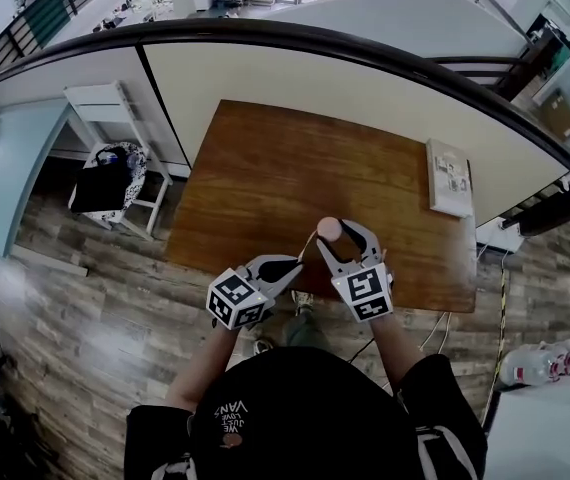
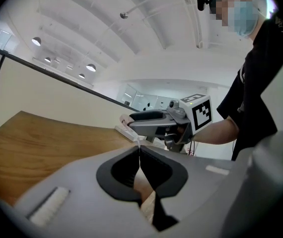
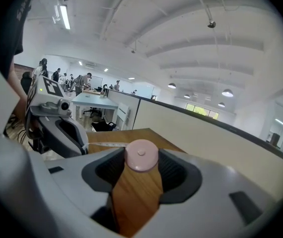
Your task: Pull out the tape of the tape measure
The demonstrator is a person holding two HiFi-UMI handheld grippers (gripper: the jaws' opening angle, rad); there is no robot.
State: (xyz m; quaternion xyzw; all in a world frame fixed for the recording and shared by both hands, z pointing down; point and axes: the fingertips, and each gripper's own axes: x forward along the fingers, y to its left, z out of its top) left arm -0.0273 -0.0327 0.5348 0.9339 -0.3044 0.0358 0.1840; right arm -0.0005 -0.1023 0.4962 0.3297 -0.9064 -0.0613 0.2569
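Note:
Low over the near edge of the wooden table (image 1: 265, 168), my right gripper (image 1: 334, 236) is shut on a small round pink tape measure (image 1: 329, 230). In the right gripper view the case (image 3: 141, 155) sits pinched between the dark pads. A thin pale tape (image 3: 106, 144) runs from it leftward to my left gripper (image 1: 295, 265). That gripper is shut on the tape's end, which shows as a thin sliver (image 2: 139, 144) at the closed jaw tips. The two grippers stand close together, the left one a little nearer to me.
A white box (image 1: 449, 178) lies at the table's right edge. A white chair with a dark bag (image 1: 113, 176) stands left of the table. A curved white partition (image 1: 385, 88) runs behind the table. Wooden floor lies below me.

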